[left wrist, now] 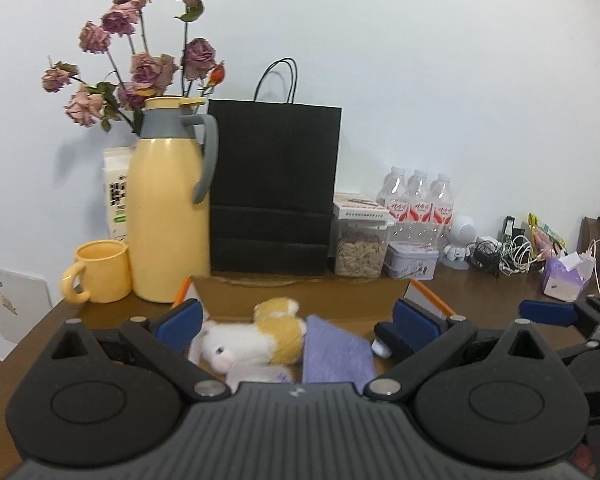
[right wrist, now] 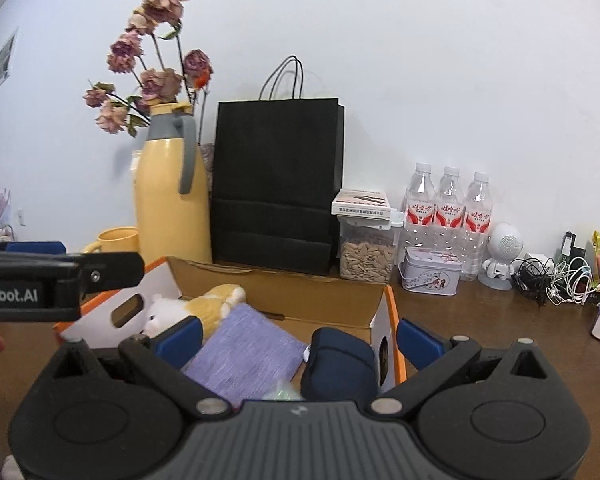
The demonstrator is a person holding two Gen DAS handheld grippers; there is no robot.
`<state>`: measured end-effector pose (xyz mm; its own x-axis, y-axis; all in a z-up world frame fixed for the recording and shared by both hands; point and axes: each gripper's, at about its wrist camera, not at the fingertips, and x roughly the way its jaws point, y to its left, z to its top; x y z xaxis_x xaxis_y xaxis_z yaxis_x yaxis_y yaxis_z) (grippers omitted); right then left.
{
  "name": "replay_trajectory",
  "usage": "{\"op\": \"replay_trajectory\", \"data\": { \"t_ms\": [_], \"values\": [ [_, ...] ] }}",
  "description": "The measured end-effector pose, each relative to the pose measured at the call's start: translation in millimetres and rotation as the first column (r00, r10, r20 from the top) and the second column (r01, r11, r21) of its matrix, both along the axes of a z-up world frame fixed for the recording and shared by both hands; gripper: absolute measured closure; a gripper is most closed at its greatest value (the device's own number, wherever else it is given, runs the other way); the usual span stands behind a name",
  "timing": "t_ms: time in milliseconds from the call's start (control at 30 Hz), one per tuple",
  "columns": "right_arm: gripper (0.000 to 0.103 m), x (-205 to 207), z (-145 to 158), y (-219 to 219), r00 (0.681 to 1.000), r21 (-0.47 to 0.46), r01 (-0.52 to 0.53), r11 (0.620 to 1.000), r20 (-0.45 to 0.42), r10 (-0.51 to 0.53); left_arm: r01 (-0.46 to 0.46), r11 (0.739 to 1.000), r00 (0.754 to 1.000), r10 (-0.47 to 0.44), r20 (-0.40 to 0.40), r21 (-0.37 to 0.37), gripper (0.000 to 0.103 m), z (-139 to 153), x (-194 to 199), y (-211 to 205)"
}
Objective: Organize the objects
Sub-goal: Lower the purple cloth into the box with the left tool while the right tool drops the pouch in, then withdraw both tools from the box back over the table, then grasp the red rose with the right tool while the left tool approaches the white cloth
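Both hand-held grippers, left (left wrist: 296, 326) and right (right wrist: 298, 340), hover with fingers apart, empty, over an open box (right wrist: 276, 286) on the surface. Inside lie one plush toy (left wrist: 256, 338), soft and light, best pinched mid-body; one limp purple cloth (right wrist: 244, 354); one dark pouch (right wrist: 340, 364)

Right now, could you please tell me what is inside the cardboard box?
The cardboard box holds a white-and-yellow plush toy, a purple cloth and a navy pouch. Something pale green peeks out below the cloth; the tongs hide the box's near end.
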<state>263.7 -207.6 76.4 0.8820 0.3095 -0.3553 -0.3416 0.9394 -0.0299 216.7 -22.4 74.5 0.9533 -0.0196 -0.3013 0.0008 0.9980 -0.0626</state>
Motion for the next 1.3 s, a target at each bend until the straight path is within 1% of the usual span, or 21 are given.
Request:
{"op": "replay_trajectory", "data": {
  "t_ms": [200, 333, 433, 600, 767, 867, 1000, 1100, 1167, 1200, 1267, 1300],
  "values": [
    [0.000, -40.6, -9.4, -4.5, 1.000, 0.004, -0.004, 1.000, -0.023, 0.004, -0.018, 1.000, 0.999, 0.018, -0.032, 0.006, 0.000, -9.2, -39.4, 15.1],
    [0.000, -64.2, -22.6, -6.3, 0.998, 0.000, -0.014, 1.000, -0.063, 0.014, -0.024, 1.000, 0.998, 0.025, -0.064, 0.016, 0.000, -19.5, -67.8, 25.5],
    [0.000, -81.8, -36.1, -6.4, 0.995, -0.021, -0.022, 1.000, -0.097, 0.020, -0.024, 0.999, 0.996, 0.026, -0.089, 0.023, 0.000, -29.0, -86.9, 32.4],
    [0.000, -106.4, -54.9, -6.1, 0.988, -0.022, -0.030, 0.999, -0.151, 0.026, -0.023, 1.000, 0.990, 0.024, -0.139, 0.014, 0.000, -46.0, -112.1, 42.0],
    [0.000, -126.9, -67.1, -8.8, 0.983, 0.002, -0.027, 1.000, -0.179, 0.027, -0.028, 1.000, 0.983, 0.028, -0.181, 0.002, 0.000, -63.3, -132.5, 47.4],
    [0.000, -135.0, -72.7, -7.2, 0.981, -0.001, -0.039, 0.999, -0.193, 0.038, -0.023, 1.000, 0.977, 0.019, -0.213, -0.012, 0.000, -73.2, -139.9, 48.4],
    [0.000, -137.4, -77.2, 0.6, 0.977, -0.020, -0.059, 0.998, -0.205, 0.054, -0.017, 1.000, 0.971, 0.012, -0.240, -0.017, 0.000, -82.3, -142.4, 48.6],
    [0.000, -136.2, -76.8, 6.5, 0.977, -0.030, -0.075, 0.997, -0.201, 0.067, -0.027, 0.999, 0.971, 0.021, -0.240, -0.023, 0.000, -83.0, -142.7, 51.4],
    [0.002, -134.4, -76.0, 11.4, 0.977, -0.042, -0.089, 0.995, -0.197, 0.079, -0.035, 0.999, 0.971, 0.027, -0.239, -0.027, 0.000, -82.7, -142.3, 53.2],
    [0.005, -132.9, -75.6, 14.4, 0.977, -0.049, -0.100, 0.994, -0.196, 0.089, -0.038, 0.999, 0.970, 0.030, -0.240, -0.029, 0.000, -82.7, -142.5, 53.8],
    [0.018, -128.8, -74.4, 21.6, 0.973, -0.063, -0.130, 0.989, -0.198, 0.115, -0.043, 0.999, 0.970, 0.034, -0.241, -0.032, 0.000, -83.2, -142.8, 55.8],
    [0.020, -126.2, -74.1, 25.6, 0.971, -0.070, -0.147, 0.987, -0.201, 0.130, -0.048, 0.998, 0.970, 0.038, -0.241, -0.033, 0.000, -83.4, -143.3, 57.2]
  ]
}}
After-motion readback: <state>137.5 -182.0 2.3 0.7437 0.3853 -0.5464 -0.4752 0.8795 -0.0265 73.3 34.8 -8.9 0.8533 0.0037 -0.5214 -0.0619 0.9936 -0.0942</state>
